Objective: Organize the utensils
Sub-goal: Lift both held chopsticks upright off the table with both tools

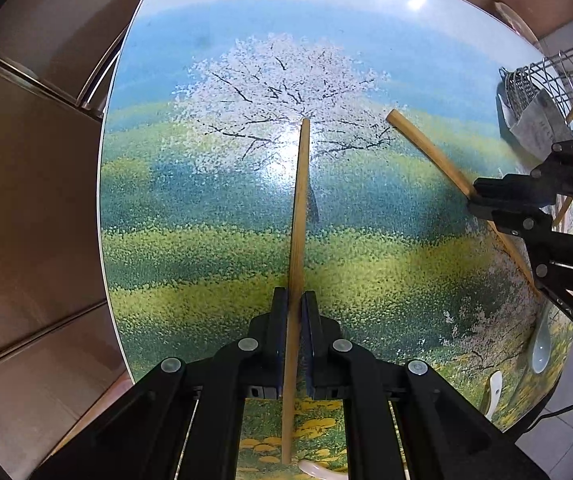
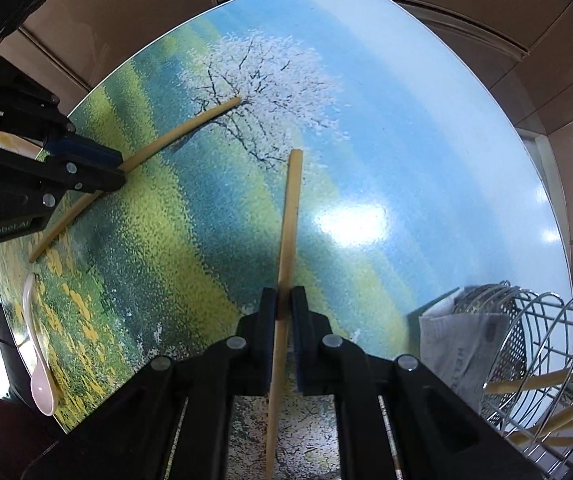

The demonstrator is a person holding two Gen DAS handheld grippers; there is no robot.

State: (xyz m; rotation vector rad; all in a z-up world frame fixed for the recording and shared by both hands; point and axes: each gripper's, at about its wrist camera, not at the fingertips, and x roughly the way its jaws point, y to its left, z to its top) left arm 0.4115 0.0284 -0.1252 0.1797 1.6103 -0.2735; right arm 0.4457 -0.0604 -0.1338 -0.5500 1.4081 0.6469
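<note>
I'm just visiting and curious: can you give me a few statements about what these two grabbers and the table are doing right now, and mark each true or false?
1. Each gripper is clamped on a wooden chopstick. True: the left gripper holds one chopstick, the right gripper holds another chopstick.
2. The table is plain white. False: it bears a painted blossoming tree and fields.
3. A wire rack stands on the table. True.
4. The rack is empty. False: chopsticks already lean in it.
5. No spoons are in sight. False: a pale spoon lies near the table's edge.
</note>
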